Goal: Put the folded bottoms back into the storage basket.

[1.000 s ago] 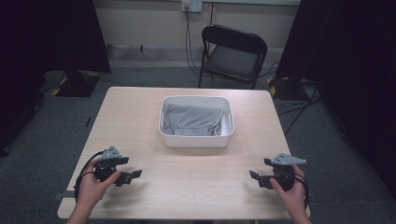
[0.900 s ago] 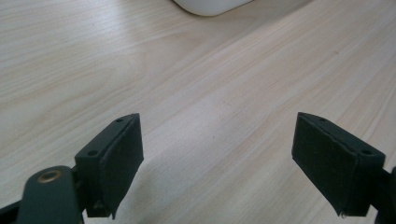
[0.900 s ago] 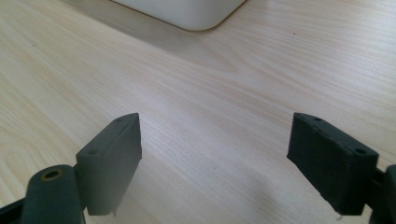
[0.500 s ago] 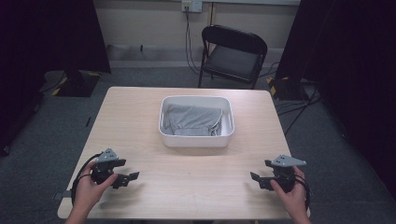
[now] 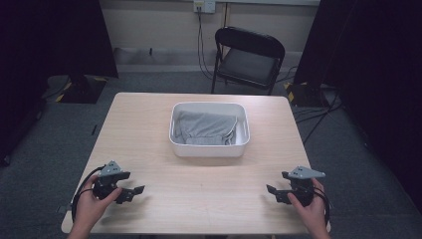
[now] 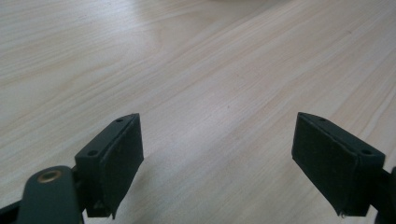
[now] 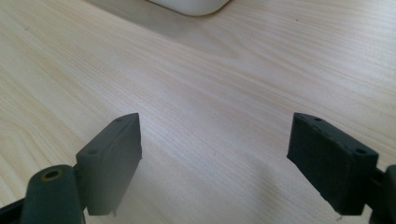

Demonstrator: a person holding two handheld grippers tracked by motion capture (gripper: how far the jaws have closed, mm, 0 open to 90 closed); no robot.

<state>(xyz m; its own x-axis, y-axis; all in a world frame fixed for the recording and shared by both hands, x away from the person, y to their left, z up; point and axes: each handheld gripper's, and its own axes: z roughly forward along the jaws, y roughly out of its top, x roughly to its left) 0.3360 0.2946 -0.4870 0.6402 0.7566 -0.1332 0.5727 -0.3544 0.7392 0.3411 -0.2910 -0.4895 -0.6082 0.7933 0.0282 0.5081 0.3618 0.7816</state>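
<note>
Wooden table (image 5: 199, 199): both claws low, level, jaws apart, pointing inward.

Left tongs (image 5: 133, 191): black body, grey three-cornered plate on top, black cable looping off behind the hand. Right tongs (image 5: 272, 191): same build, same grey plate, black cable. Jaws are flat black rectangular pads with small screw holes; brass-coloured rivet at the pivot.

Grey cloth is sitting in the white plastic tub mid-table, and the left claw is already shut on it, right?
Not quite. The grey cloth does lie in the white plastic tub, but the left claw is open over bare wooden table, as the left gripper view shows.
</note>
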